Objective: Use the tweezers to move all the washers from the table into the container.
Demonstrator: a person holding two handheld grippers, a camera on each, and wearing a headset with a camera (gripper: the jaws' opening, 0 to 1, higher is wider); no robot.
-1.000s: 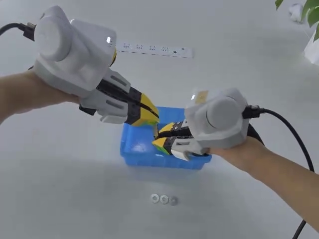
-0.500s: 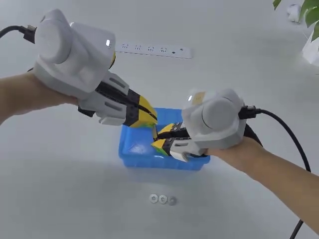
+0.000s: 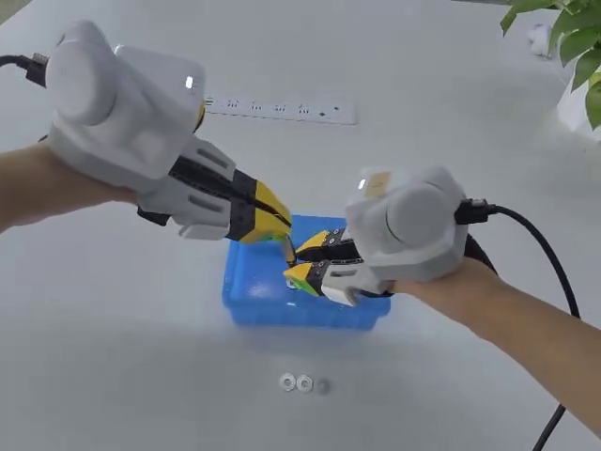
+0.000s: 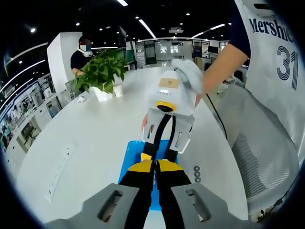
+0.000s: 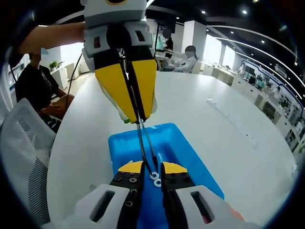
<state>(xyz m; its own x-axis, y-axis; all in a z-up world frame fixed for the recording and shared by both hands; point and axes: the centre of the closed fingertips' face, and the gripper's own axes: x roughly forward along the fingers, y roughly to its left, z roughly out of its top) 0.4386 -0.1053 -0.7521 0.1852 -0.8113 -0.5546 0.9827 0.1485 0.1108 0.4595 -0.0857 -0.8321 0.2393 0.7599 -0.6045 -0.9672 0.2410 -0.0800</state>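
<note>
Nearest on the desk [image 3: 113, 357], three washers [image 3: 305, 383] lie in a row just in front of the blue container [image 3: 246, 299]. Over the container the right gripper [image 5: 152, 168] has its fingers narrow, flanking the tip of the tweezers [image 5: 144, 140] and two more washers [image 5: 155, 178] — whether they press anything I cannot tell. The left gripper [image 5: 137, 113] meets it from the far side, fingers clamped on the tweezers' upper end — a power strip [image 3: 280, 108] lies well beyond.
</note>
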